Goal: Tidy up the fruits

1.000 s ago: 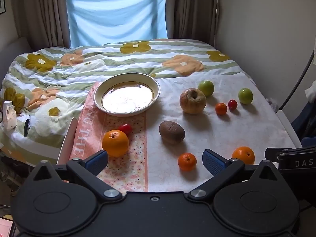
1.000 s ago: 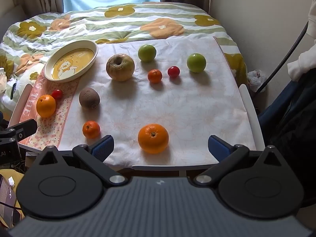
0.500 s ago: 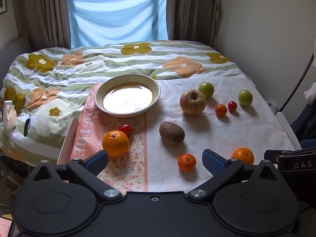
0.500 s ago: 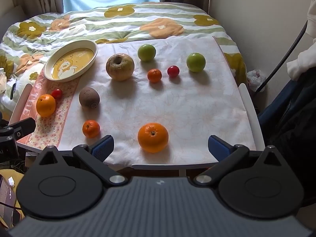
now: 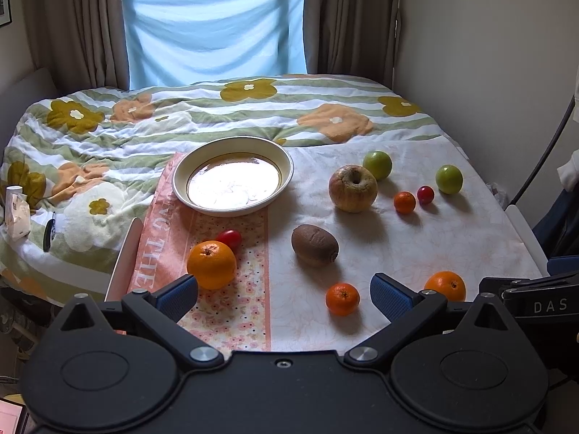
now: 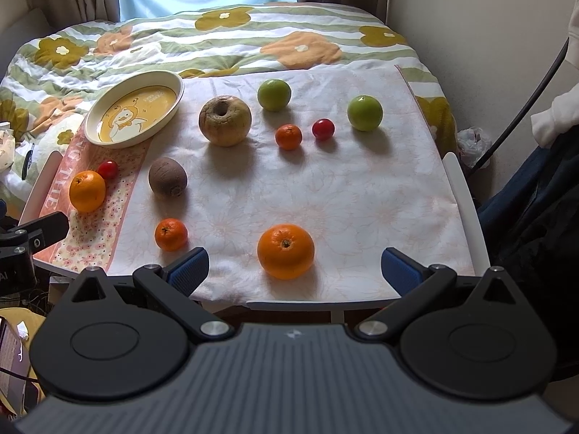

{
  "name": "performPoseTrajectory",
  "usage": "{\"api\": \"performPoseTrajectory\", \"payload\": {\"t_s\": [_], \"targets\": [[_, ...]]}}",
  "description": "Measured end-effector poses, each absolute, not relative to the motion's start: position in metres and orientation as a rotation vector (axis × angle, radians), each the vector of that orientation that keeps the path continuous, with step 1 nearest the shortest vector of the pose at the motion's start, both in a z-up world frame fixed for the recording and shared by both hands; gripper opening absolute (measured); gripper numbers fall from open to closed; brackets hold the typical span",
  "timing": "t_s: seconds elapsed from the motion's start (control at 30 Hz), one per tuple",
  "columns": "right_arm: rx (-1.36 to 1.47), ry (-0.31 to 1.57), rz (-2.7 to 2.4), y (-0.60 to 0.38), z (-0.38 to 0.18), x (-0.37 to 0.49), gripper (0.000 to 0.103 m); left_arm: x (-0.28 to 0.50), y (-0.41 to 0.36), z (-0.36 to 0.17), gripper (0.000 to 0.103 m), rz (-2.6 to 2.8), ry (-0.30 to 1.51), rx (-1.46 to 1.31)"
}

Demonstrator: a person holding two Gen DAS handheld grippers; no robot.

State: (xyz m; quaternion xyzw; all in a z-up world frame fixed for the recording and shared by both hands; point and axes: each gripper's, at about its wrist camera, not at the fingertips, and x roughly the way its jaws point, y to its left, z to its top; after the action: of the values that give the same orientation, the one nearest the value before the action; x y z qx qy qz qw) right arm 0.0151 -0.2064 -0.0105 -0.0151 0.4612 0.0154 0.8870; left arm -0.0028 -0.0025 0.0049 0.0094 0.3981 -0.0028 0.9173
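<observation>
Fruit lies spread over a cloth-covered table (image 6: pixel 362 195). A cream plate (image 5: pixel 286 177) (image 6: pixel 173 83) sits at the back left. Near it are a big orange (image 5: pixel 211 264) (image 6: pixel 87 191) and a red tomato (image 5: pixel 229 237). A kiwi (image 5: pixel 315 245) (image 6: pixel 167 178), a brownish apple (image 5: pixel 353 188) (image 6: pixel 225 120), two green fruits (image 6: pixel 274 94) (image 6: pixel 364 113), two small tangerines (image 6: pixel 171 234) (image 6: pixel 288 136) and a second tomato (image 6: pixel 323 129) lie around. A large orange (image 6: pixel 286 251) sits just ahead of my right gripper (image 6: pixel 295 271), which is open and empty. My left gripper (image 5: pixel 284 293) is open and empty at the front edge.
A flowered quilt (image 5: pixel 217 115) covers the bed behind the table. Curtains and a blue-covered window (image 5: pixel 213 32) stand at the back, a wall on the right. A person's dark trousers and white sleeve (image 6: pixel 557 123) are at the right.
Both grippers have shifted only slightly; the left view has tilted up a little. No fruit has moved.
</observation>
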Motion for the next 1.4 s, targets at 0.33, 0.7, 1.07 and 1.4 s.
{"api": "performPoseTrajectory", "payload": {"t_s": [0.33, 0.7, 1.07, 1.4], "targets": [[-0.028, 0.961, 0.032, -0.2059, -0.011, 0.0158, 0.103, -0.0008, -0.003, 0.0033, 0.103, -0.004, 0.82, 0.021], [-0.027, 0.963, 0.031, -0.2067, -0.0124, 0.0174, 0.103, 0.0035, -0.0031, 0.001, 0.103, -0.011, 0.824, 0.02], [-0.022, 0.964, 0.031, -0.2087, -0.0135, 0.0186, 0.103, 0.0038, -0.0023, 0.0014, 0.103, -0.012, 0.825, 0.02], [-0.024, 0.961, 0.037, -0.2094, -0.013, 0.018, 0.103, 0.0038, -0.0023, 0.0016, 0.103, -0.012, 0.824, 0.02]]}}
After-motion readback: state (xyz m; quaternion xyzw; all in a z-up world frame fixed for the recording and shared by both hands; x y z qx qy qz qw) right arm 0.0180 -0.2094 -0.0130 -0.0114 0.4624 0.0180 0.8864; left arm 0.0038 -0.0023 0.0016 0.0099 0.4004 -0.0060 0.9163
